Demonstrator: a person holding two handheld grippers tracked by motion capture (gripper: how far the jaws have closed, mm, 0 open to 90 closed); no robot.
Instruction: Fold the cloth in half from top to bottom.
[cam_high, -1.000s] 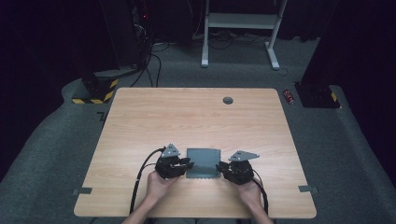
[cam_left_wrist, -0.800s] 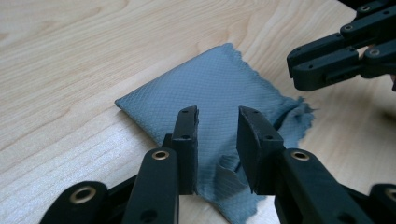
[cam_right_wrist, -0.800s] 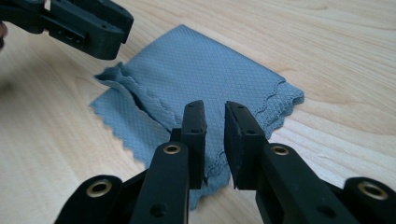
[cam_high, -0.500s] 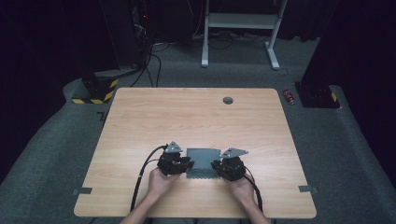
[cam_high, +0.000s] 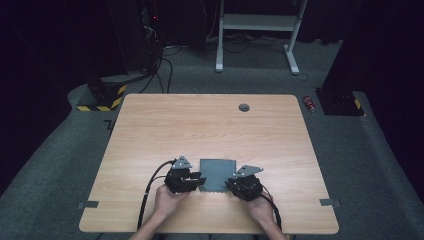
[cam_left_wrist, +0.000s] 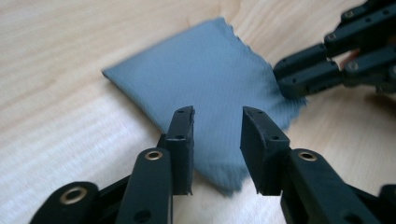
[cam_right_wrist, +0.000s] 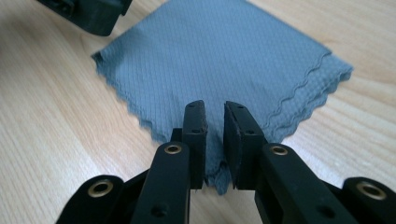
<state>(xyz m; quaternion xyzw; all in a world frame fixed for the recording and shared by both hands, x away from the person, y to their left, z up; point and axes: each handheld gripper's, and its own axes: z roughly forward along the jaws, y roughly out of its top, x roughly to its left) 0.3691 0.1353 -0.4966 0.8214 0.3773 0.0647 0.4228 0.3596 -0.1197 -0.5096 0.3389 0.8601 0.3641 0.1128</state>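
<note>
A folded grey cloth (cam_high: 216, 174) is pinched at one corner by the right gripper (cam_right_wrist: 215, 122); the left gripper (cam_left_wrist: 217, 123), jaws just widening, is held spread over the opposite corner.

Grey folded cloth (cam_high: 217, 174), flat, table's near edge.

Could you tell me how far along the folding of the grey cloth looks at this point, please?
Done: the grey cloth lies folded in a small square, with layered scalloped edges at one side. In hand: the right gripper pinches its near corner, jaws almost together on the fabric; the left gripper has just been opening, its jaws apart over the other near corner. Left: probably one more fold, or letting go.
</note>
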